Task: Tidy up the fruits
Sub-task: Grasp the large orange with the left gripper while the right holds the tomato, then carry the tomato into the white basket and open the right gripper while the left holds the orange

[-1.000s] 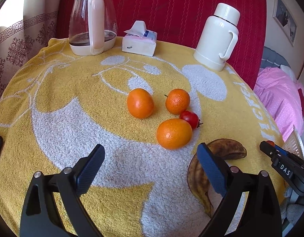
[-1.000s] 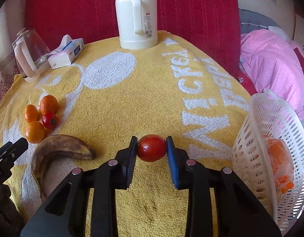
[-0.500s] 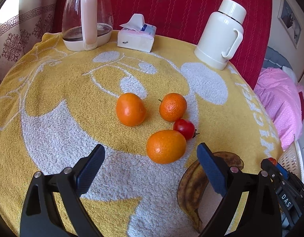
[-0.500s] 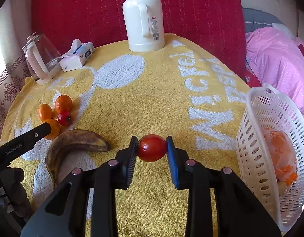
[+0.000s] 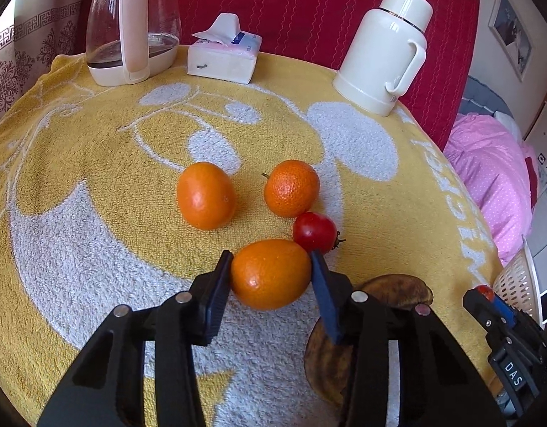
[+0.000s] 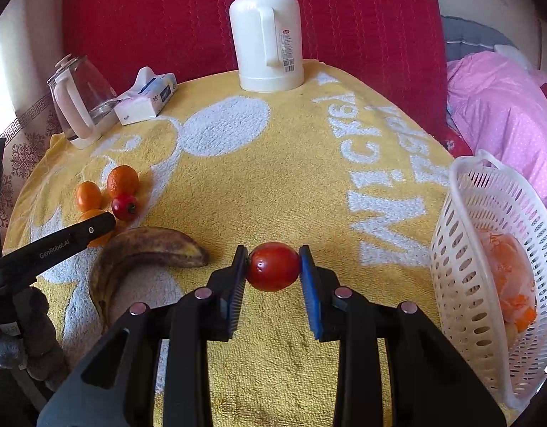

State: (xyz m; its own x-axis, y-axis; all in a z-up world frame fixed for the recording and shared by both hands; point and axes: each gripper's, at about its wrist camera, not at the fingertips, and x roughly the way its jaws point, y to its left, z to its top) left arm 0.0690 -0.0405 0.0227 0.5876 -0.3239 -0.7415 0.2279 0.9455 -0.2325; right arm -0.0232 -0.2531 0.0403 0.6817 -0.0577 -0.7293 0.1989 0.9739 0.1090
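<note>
**Me:** Left claw is closing on the nearest orange, which sits between its two pads on the yellow towel. A second ago those jaws stood wide and empty above the fruit; now both pads sit against the orange's sides. It is not yet lifted.

**Listener:** And your other claw?

**Me:** Right claw is clamped on a red tomato, held just above the towel, exactly as it was a second ago. A white basket stands tilted at the towel's right edge, near that claw, with something orange in it that I cannot make out.

**Listener:** What is left on the towel?

**Me:** Two more oranges lie behind the gripped one, side by side but apart. A small red fruit touches the gripped orange at its back right, just behind my right pad. A browned banana lies between my two claws.

**Listener:** So where does that leave the job?

**Me:** I judge both claws are loaded or nearly so, and the basket looks like the place for both fruits. Lifting the orange may nudge the red fruit and set it rolling.
</note>
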